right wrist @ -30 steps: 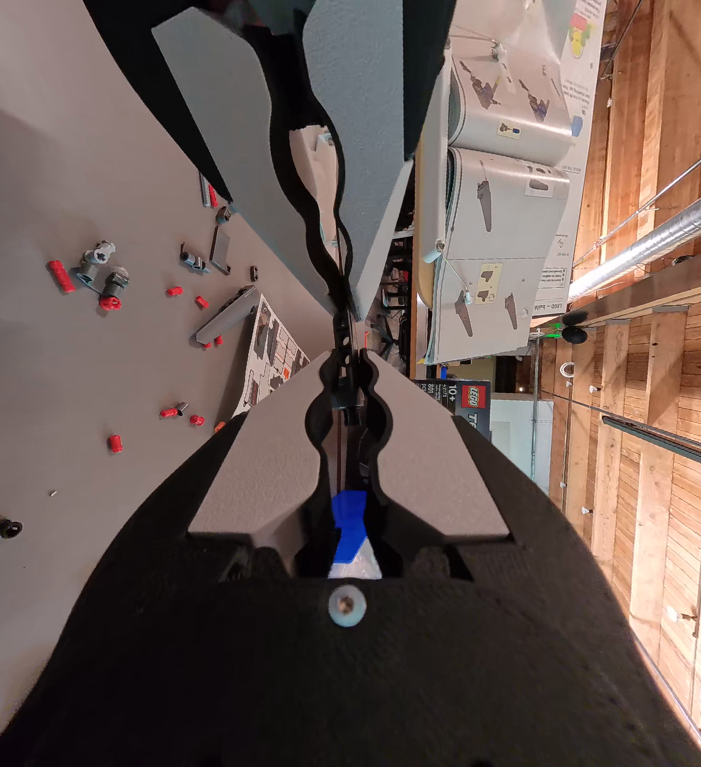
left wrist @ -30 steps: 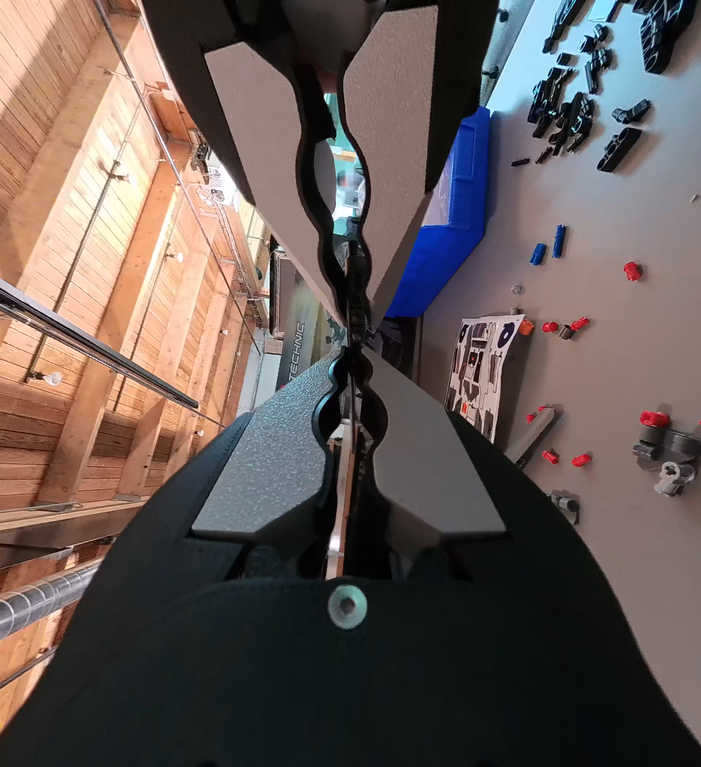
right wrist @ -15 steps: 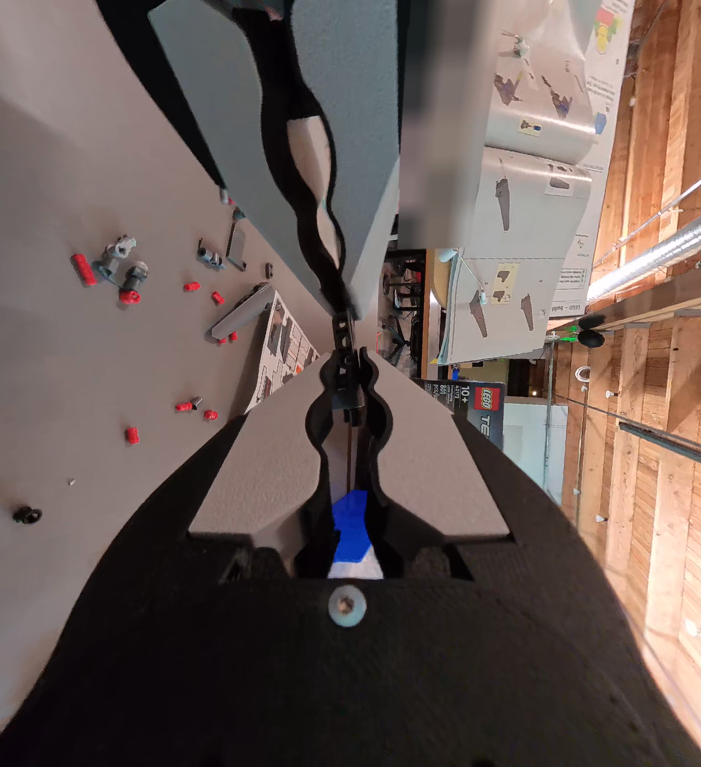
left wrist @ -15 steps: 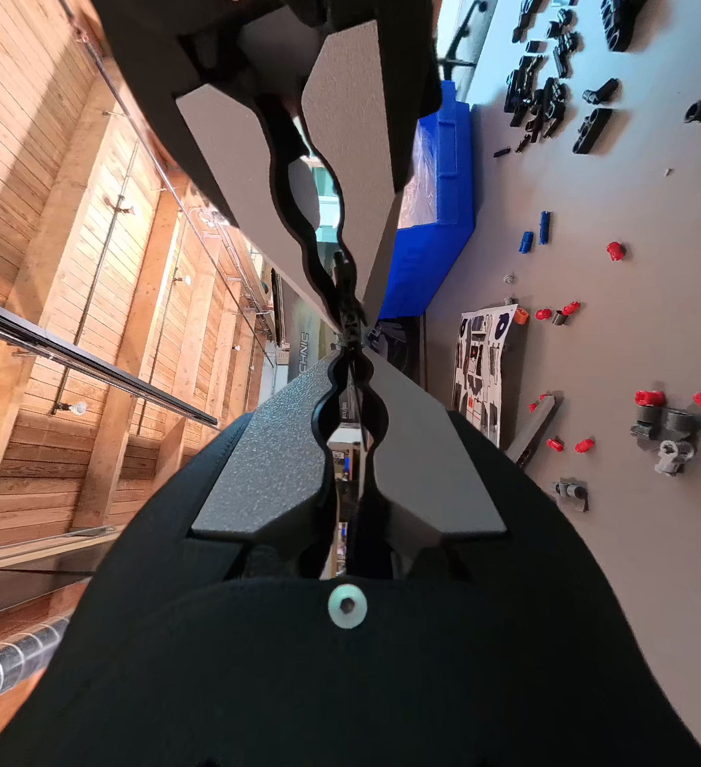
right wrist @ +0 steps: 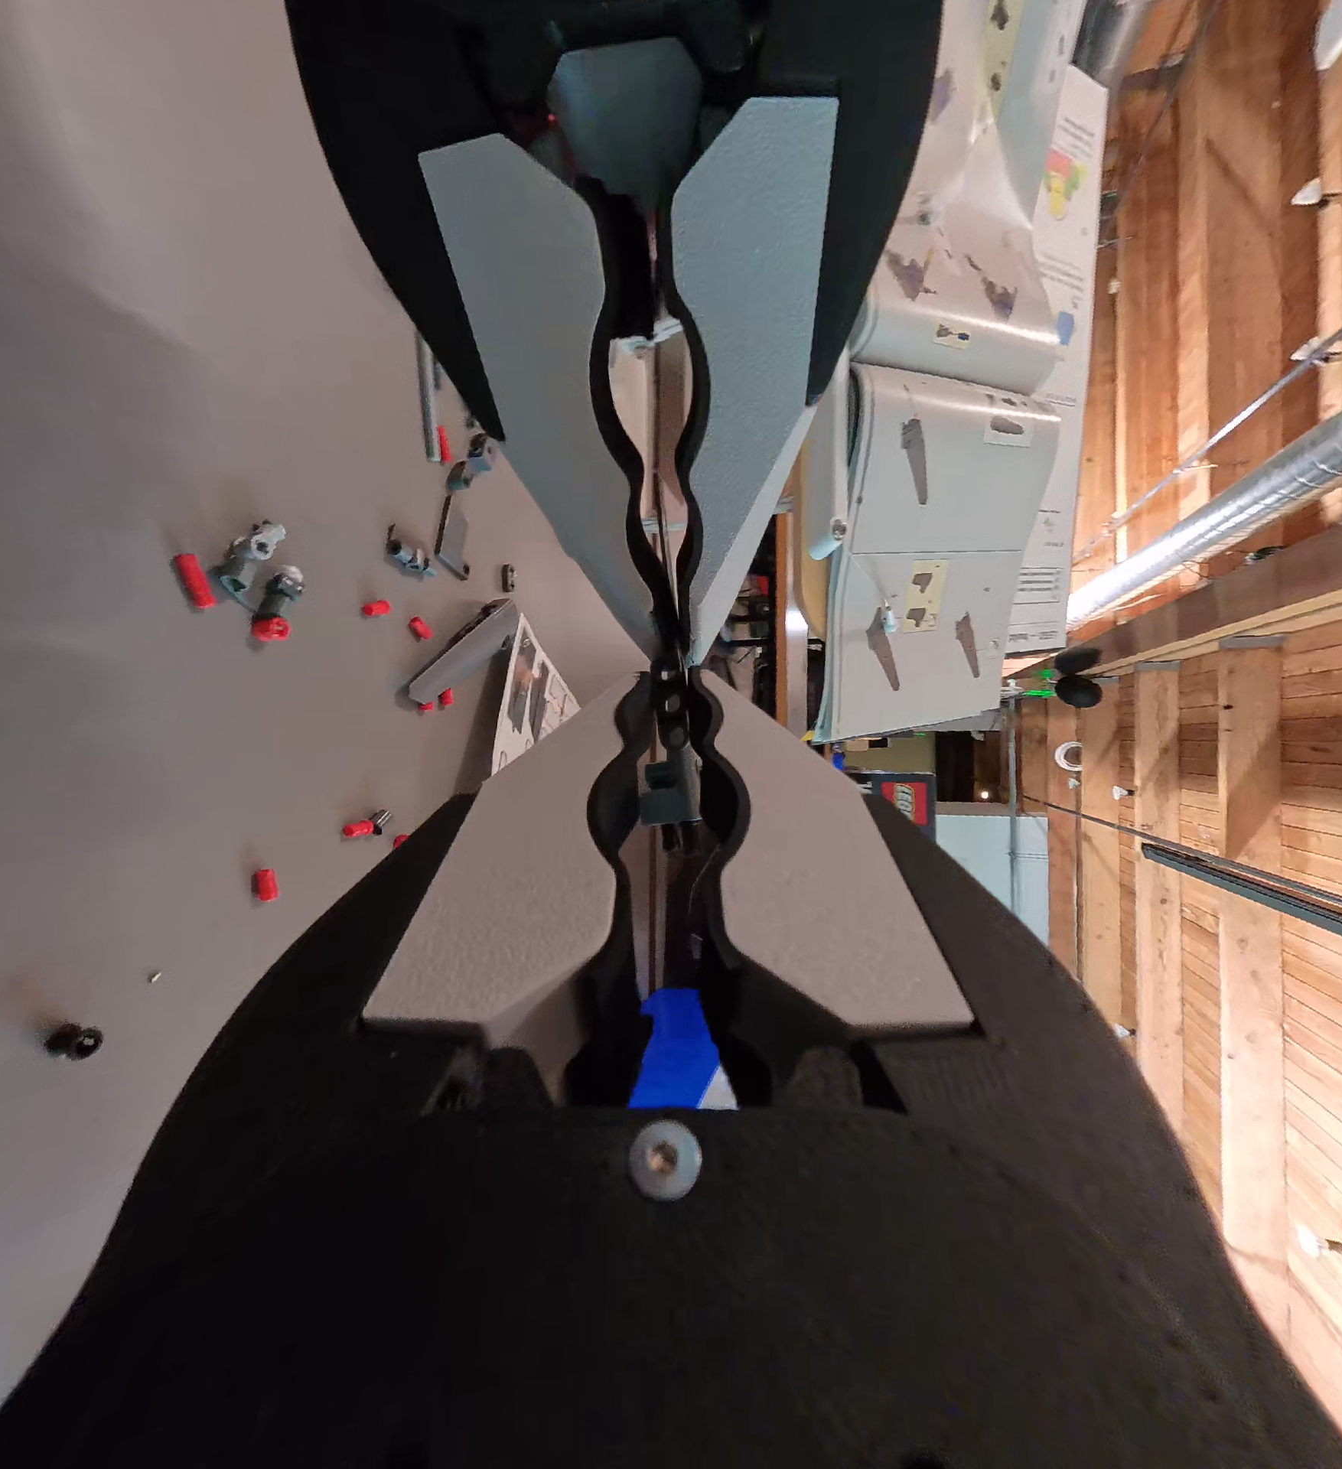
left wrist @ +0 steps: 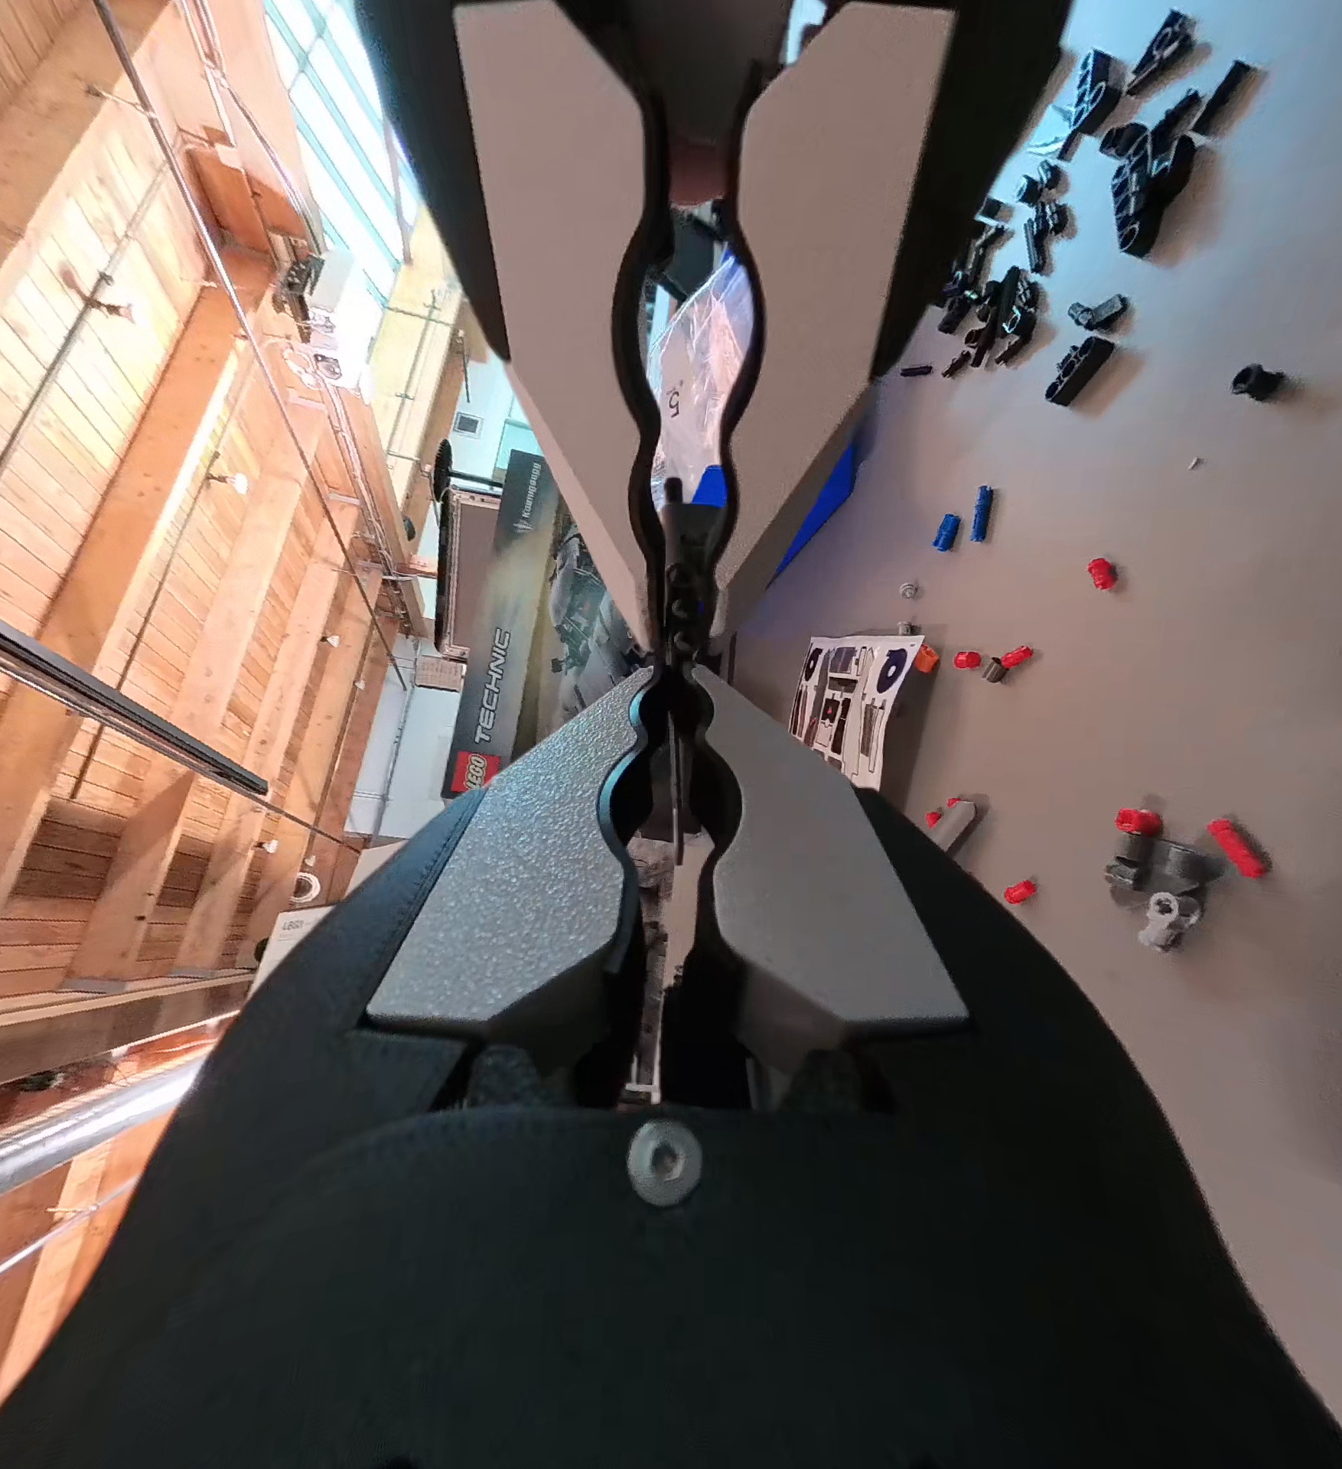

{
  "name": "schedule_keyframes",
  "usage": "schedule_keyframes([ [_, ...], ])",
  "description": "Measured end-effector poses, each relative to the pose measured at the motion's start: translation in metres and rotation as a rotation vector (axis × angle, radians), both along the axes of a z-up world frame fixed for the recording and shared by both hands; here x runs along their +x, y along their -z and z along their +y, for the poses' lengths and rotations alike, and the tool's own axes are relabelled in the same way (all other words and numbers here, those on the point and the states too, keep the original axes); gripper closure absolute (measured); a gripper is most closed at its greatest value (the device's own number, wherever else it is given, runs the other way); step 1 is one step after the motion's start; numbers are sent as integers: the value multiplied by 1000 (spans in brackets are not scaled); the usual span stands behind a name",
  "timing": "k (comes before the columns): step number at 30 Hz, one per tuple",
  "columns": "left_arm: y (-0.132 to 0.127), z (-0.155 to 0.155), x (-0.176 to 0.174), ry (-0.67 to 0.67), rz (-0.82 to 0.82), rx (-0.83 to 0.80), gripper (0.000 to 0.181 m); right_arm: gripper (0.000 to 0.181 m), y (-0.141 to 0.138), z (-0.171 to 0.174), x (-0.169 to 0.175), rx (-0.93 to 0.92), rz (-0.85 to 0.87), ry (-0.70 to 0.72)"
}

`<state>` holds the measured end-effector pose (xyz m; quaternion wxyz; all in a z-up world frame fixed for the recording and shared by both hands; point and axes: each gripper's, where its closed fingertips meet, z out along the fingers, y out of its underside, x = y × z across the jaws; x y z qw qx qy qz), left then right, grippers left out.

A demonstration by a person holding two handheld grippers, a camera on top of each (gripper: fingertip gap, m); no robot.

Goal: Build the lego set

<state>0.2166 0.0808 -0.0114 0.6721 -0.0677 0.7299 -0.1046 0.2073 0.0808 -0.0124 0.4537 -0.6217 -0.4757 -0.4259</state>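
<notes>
My right gripper (right wrist: 668, 676) is shut on a black beam with holes (right wrist: 668, 707). A dark grey piece (right wrist: 664, 795) sits on the beam deeper between the fingers. In the left wrist view the right gripper (left wrist: 680, 636) comes in from the top with the same beam (left wrist: 684, 572) between its pads. My left gripper (left wrist: 672, 676) is shut and meets it tip to tip at the beam's end. I cannot tell whether its tips pinch the beam. Both grippers hang in the air beside the grey table (left wrist: 1208, 715).
On the table lie a heap of black pieces (left wrist: 1129, 159), blue pins (left wrist: 962, 517), red pins (left wrist: 1101, 572), a sticker sheet (left wrist: 851, 707), a small grey assembly (left wrist: 1161, 866) and a grey panel (right wrist: 461, 656). A blue bin (left wrist: 819, 509), the set's box (left wrist: 509, 636) and an open instruction book (right wrist: 946, 517) stand behind. The grippers are tip to tip, or close to it.
The two grippers have swung from an angle into a straight tip-to-tip line. The right gripper's fingers have drawn a little closer on the black beam, which stays in its grasp.
</notes>
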Motion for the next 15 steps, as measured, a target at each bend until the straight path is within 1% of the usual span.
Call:
schedule_keyframes([
  [1,0,0,0,-1,10,-17,181,173,-1,0,-3,18,-13,-11],
  [2,1,-1,0,3,20,-29,181,176,0,-1,-5,24,-38,-16],
  [5,6,0,1,4,53,-61,181,177,4,0,-4,21,-81,-7],
  [7,2,0,0,8,42,-66,181,176,1,-1,-5,45,-53,-17],
  [9,4,-1,0,7,46,-60,181,176,2,-1,-4,31,-25,-3],
  [13,-5,-2,-1,15,-3,-59,181,176,-6,-3,-2,70,61,-4],
  [15,-5,-1,-1,6,-4,-40,181,153,-2,-3,7,62,42,38],
])
